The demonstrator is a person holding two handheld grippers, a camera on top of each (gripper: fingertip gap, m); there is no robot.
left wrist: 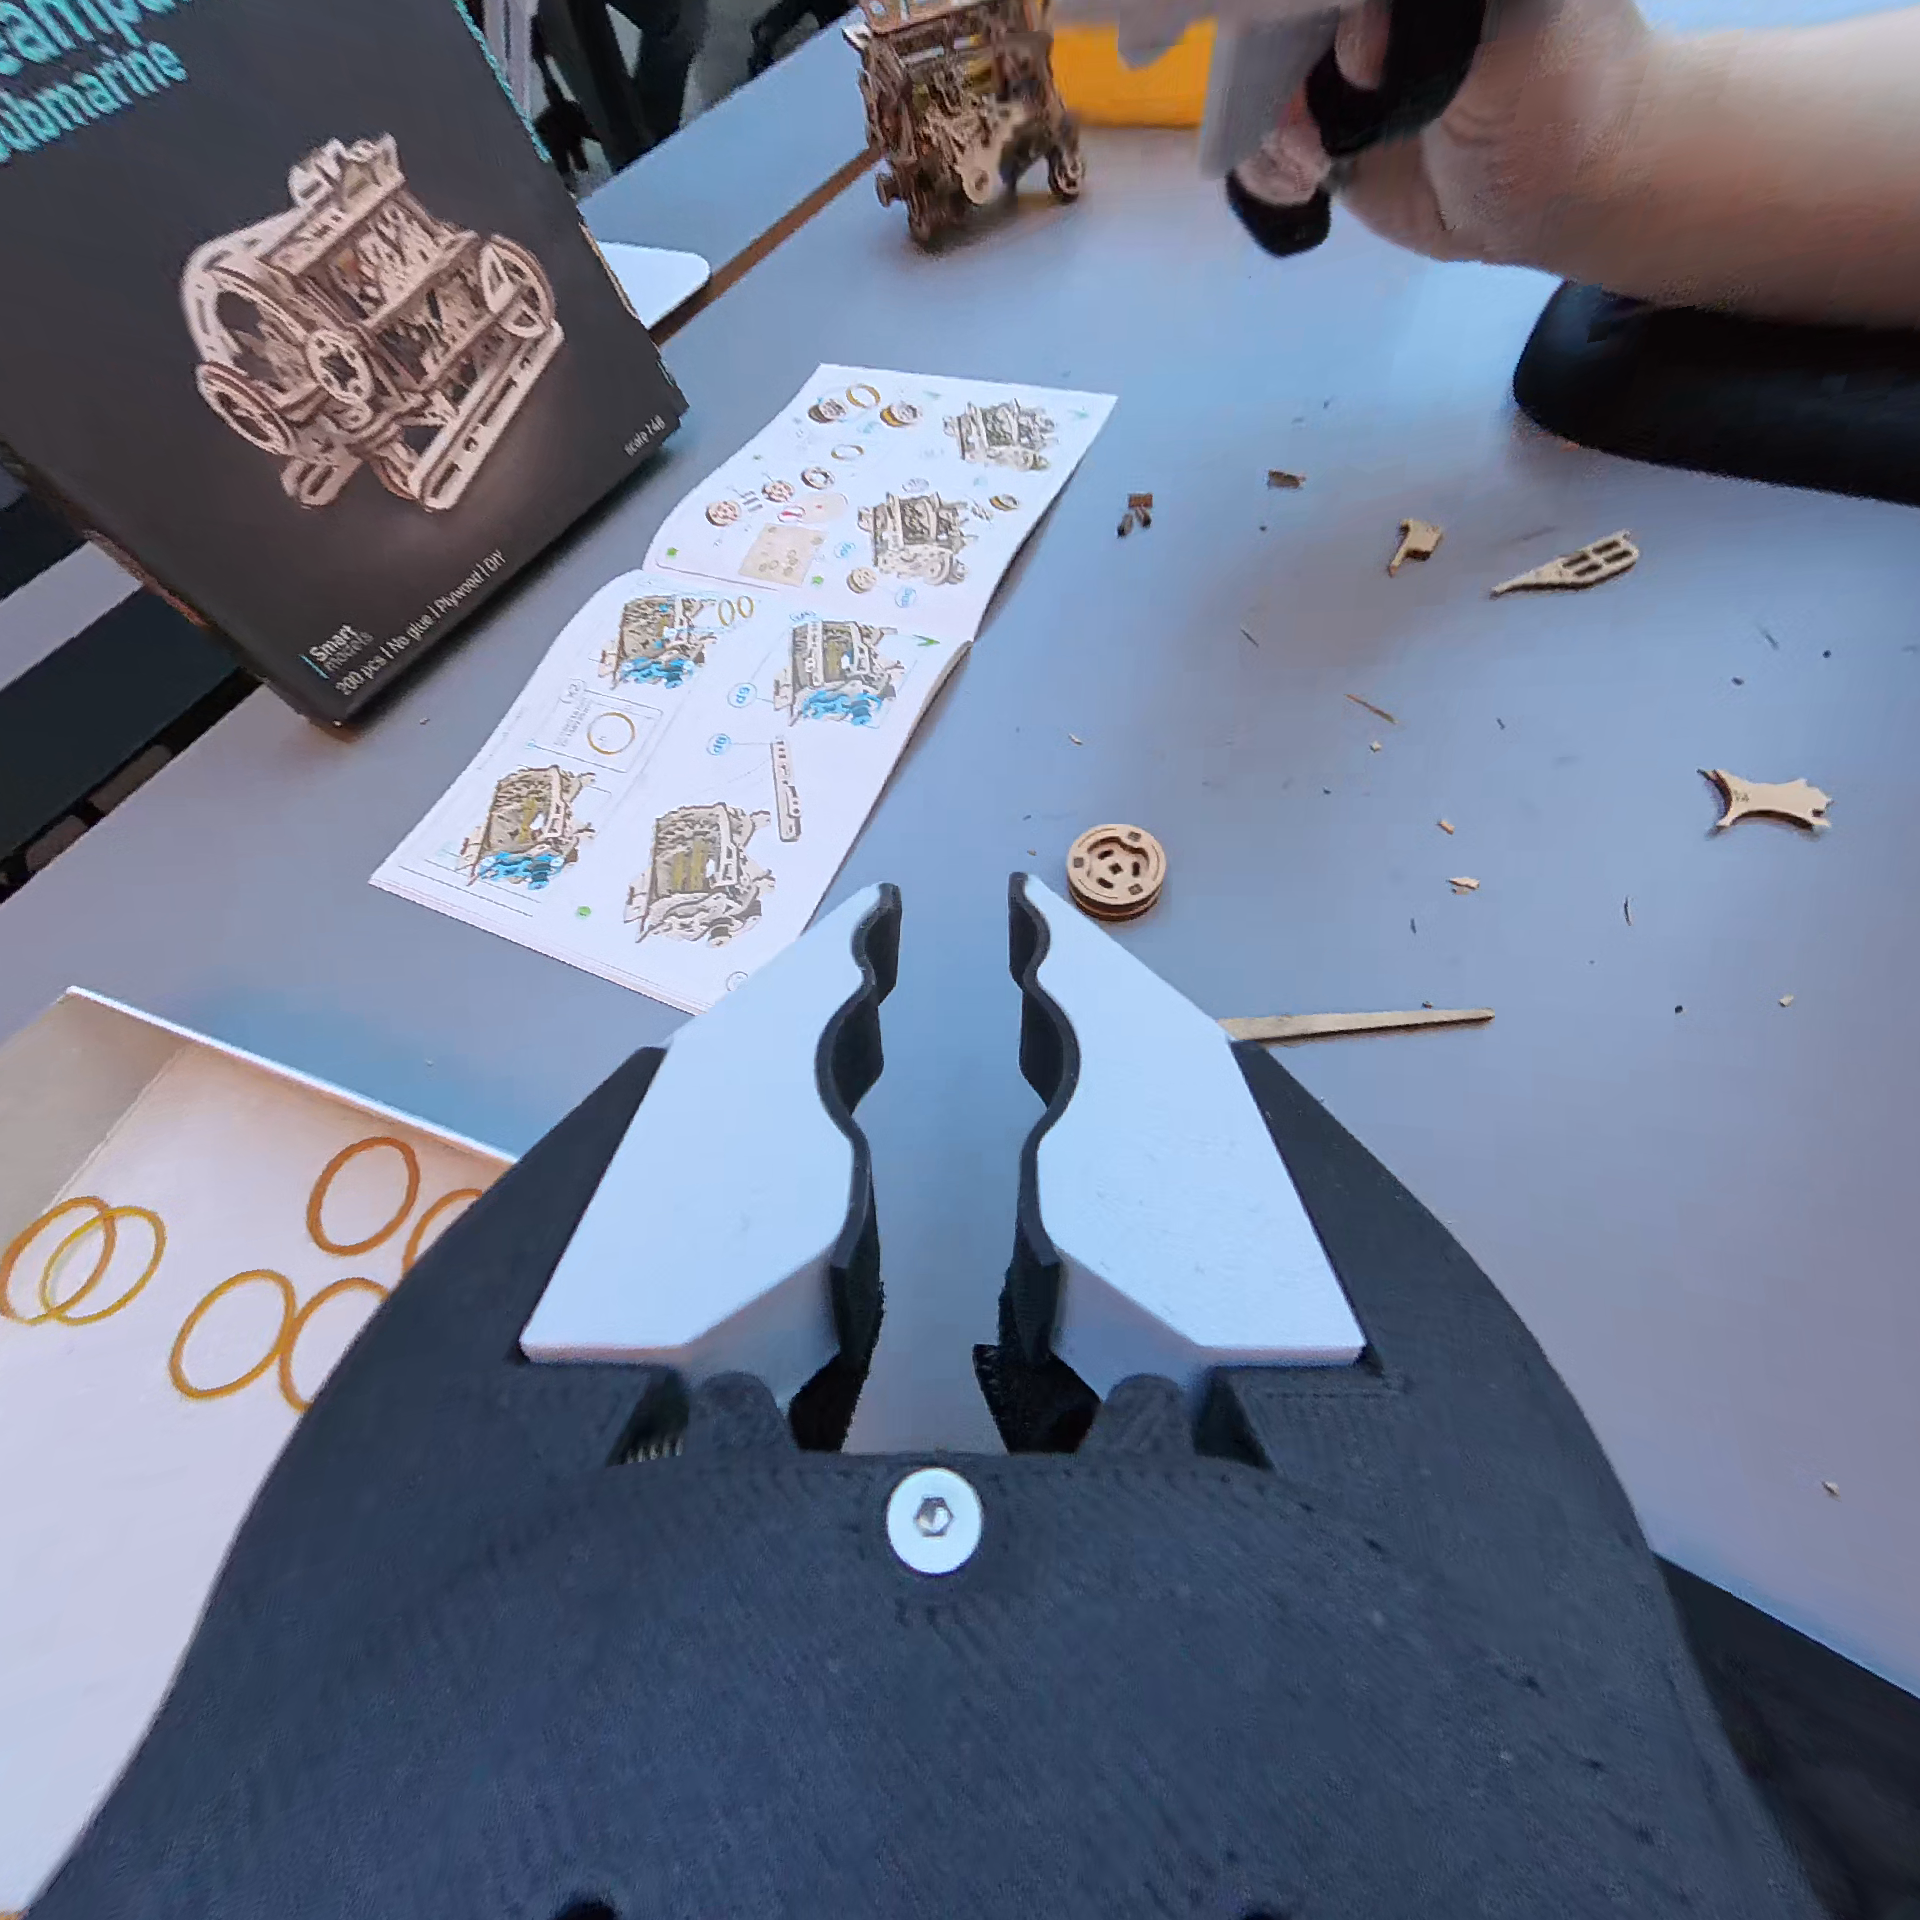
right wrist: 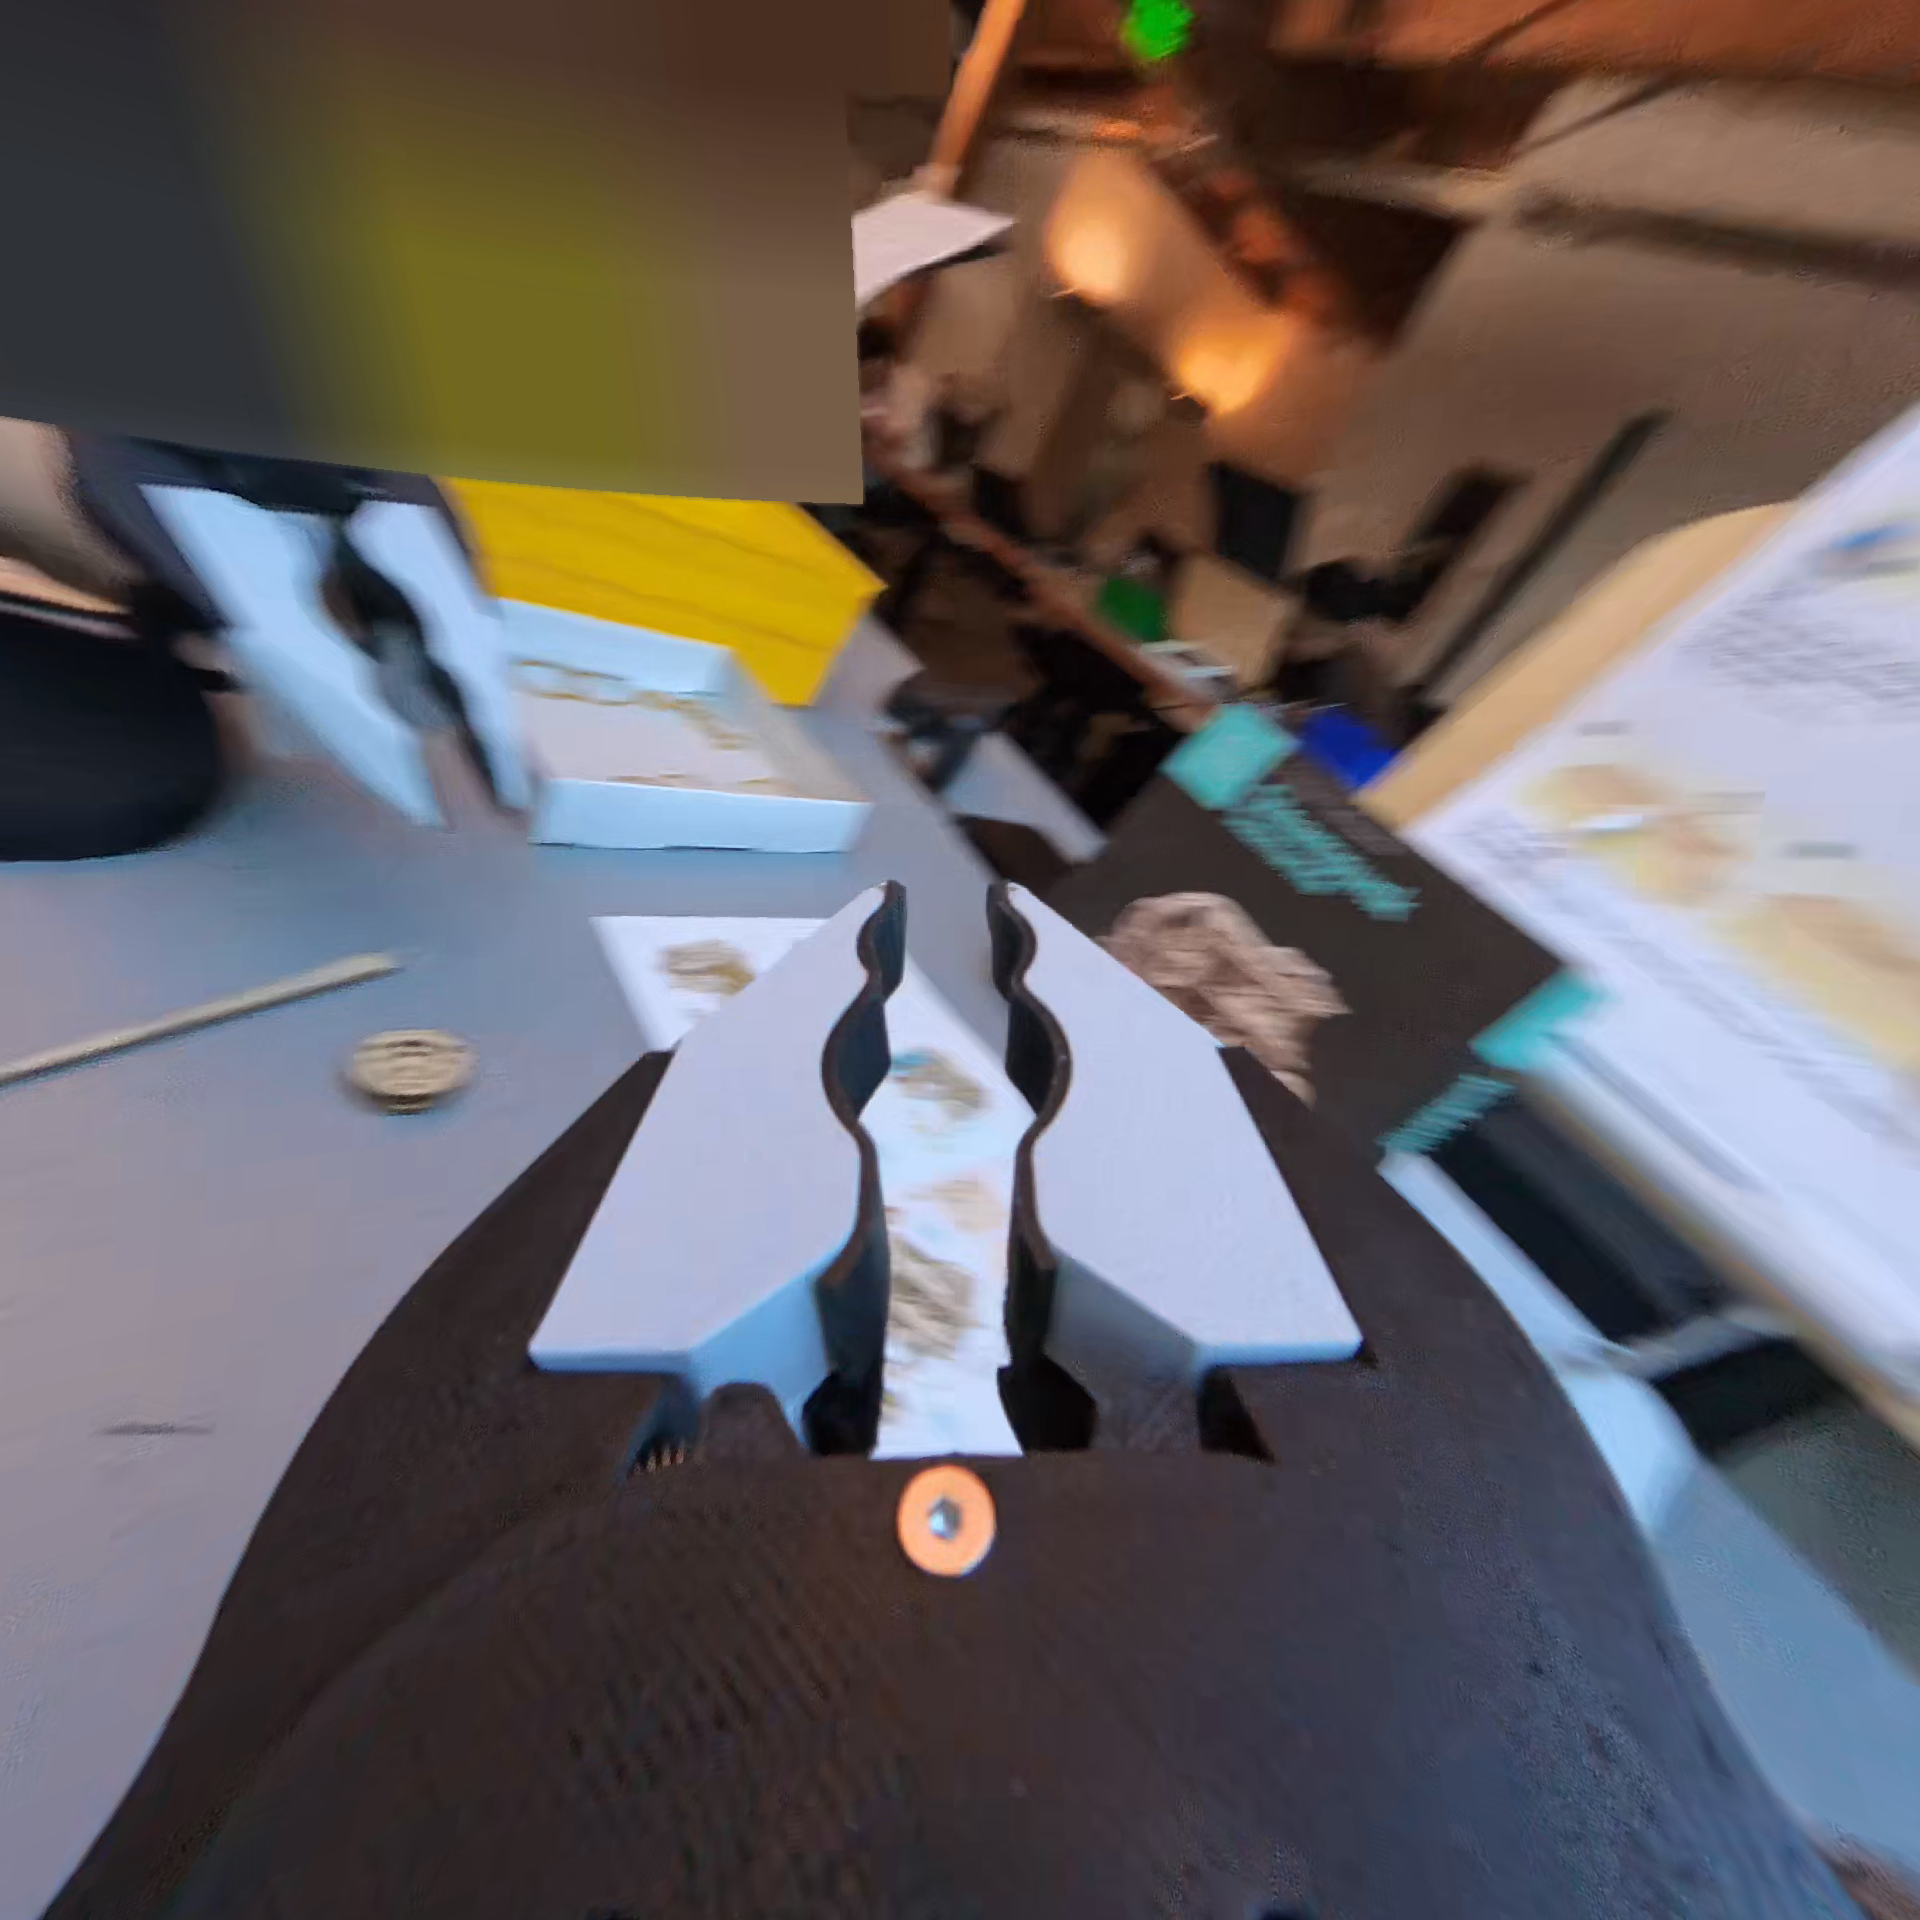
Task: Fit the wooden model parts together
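Jaws apart; tray of rubber bands

Left hand-held gripper hovers with jaws slightly parted, gripping nothing. Right hand-held gripper likewise, jaws slightly apart and empty, a bare hand holding it.

We note grey tabletop, matte, lit evenly from above with cool bluish cast. We see second grey desk beyond far edge, wood-coloured edge strip along its side. Dark chair frames stand behind it. In right wrist view, background heavily blurred: we make out warm orange lamps, pale wall, green light high up, wooden beam slanting.
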